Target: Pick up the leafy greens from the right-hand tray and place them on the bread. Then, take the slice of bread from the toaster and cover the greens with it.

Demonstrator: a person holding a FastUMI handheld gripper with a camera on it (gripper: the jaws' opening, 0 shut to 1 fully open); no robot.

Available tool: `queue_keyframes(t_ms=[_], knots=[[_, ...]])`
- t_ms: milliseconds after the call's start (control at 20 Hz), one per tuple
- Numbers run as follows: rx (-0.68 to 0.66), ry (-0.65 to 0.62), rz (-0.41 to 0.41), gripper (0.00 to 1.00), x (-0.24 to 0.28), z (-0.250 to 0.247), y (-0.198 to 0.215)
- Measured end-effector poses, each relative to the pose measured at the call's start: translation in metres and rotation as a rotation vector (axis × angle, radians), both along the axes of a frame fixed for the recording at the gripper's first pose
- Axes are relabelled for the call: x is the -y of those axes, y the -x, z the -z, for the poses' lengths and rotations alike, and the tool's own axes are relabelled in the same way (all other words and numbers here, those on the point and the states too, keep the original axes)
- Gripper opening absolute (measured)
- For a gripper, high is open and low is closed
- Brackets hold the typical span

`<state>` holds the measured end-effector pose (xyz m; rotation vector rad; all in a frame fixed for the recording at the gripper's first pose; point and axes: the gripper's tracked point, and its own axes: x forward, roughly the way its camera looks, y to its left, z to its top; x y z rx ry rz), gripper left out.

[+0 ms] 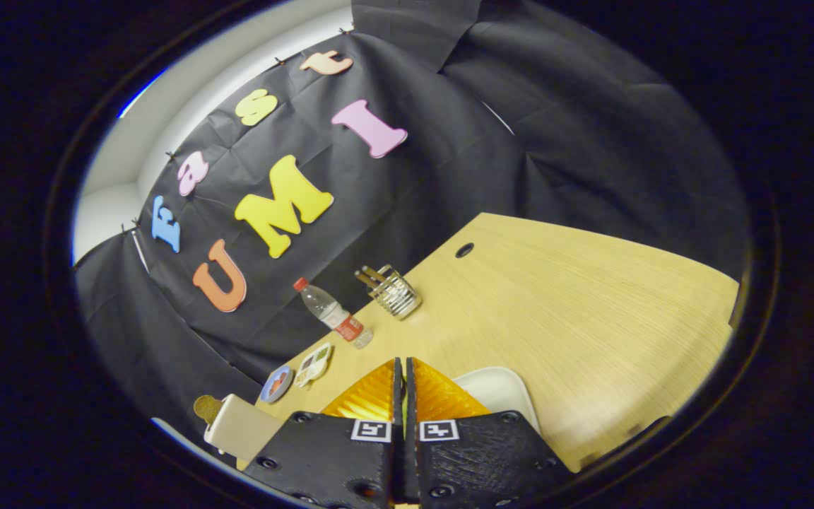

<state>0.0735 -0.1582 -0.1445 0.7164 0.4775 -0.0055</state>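
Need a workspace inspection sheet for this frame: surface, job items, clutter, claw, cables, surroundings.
Surface: light wooden table, with a dark round hole near its far edge.
Job's things: cream toaster with a browned bread slice sticking out of it; white tray just beyond the fingers; a sliver of yellow-green shows in the slit between the fingers, identity unclear.
Clutter: water bottle, wire rack, small blue plate, divided dish.
Claw: claw fingers closed together, almost touching; whether they pinch anything cannot be told.
Cables: nothing seen.
Surroundings: black cloth wall; white wall behind it.
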Motion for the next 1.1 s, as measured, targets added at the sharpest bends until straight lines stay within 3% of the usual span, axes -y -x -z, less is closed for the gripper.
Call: queue_keyframes(t_ms=[500,800,1100], knots=[[0.119,0.034,-0.161,0.0,-0.119,-0.065,-0.003],[0.12,-0.013,-0.295,0.0,-0.213,-0.058,-0.002],[0.066,-0.115,-0.336,0.0,-0.252,-0.022,-0.001]])
